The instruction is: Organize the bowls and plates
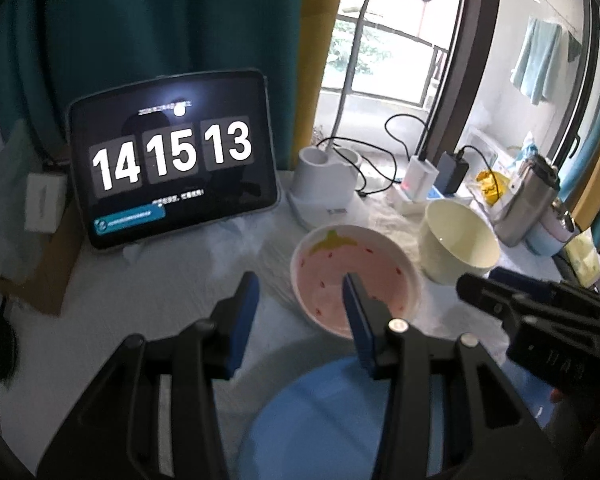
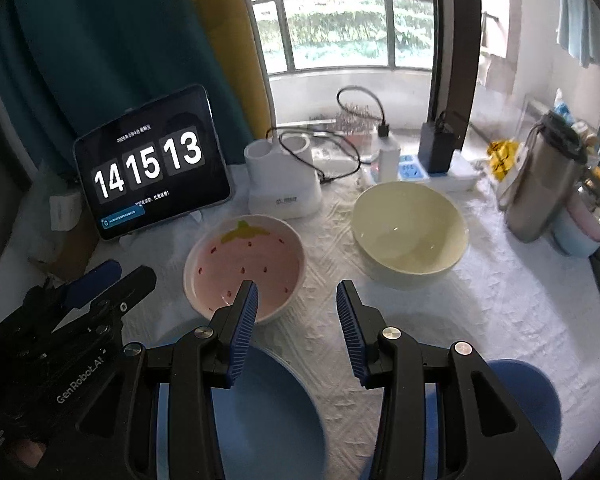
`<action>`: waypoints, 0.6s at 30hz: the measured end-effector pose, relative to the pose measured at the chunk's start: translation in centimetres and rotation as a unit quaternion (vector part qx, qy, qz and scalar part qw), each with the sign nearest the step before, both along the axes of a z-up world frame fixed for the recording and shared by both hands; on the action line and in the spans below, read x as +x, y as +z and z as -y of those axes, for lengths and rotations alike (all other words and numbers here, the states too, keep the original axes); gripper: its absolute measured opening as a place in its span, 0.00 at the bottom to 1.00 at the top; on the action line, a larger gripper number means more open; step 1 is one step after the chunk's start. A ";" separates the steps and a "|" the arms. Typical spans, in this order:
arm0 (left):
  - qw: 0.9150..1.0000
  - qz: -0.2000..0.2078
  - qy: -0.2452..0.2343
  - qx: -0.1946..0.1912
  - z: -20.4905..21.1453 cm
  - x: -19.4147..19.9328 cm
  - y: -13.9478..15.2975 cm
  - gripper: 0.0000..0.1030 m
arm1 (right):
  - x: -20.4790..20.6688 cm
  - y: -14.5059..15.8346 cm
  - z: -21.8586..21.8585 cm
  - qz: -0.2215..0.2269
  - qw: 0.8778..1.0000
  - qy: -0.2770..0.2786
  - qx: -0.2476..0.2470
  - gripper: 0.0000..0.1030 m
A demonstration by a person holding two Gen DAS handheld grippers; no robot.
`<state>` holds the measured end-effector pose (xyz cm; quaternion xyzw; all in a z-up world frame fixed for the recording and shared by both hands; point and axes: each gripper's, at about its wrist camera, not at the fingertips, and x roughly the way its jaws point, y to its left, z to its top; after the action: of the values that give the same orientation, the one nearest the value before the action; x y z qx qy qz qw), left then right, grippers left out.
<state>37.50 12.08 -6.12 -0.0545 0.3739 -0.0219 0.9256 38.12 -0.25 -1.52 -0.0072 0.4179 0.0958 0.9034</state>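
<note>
Upper left: your tablet point(image 2: 152, 164) reads "14 15 13"; the left gripper point(image 2: 100, 280), lower left, bears "GenRobot.AI". Centre: strawberry bowl point(image 2: 244, 264), then cream bowl point(image 2: 410, 232); blue plate point(image 2: 276, 412) below. Your right gripper point(image 2: 297, 304) stands partly open and empty above the cloth, as does the left.

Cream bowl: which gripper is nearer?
Right. The right gripper sits just in front of the cream bowl; the left gripper is farther off, by the strawberry bowl.
</note>
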 end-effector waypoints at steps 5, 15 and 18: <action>0.999 -0.029 -0.015 -0.007 -0.2 2.5 -1.6 0.44 | 1.7 -1.6 -0.6 -0.030 0.999 -0.018 0.007 0.42; 0.993 -0.111 -0.033 -0.017 0.3 6.4 -6.2 0.44 | 4.9 -4.7 -0.5 -0.104 0.991 -0.069 0.046 0.42; 0.991 -0.128 -0.025 -0.019 0.0 7.0 -7.2 0.44 | 5.8 -5.4 -1.0 -0.107 0.991 -0.078 0.035 0.42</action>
<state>44.55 12.06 -13.33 -0.0650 0.4903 -0.0453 0.8679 43.88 0.72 -6.91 0.0672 0.5082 0.0396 0.8577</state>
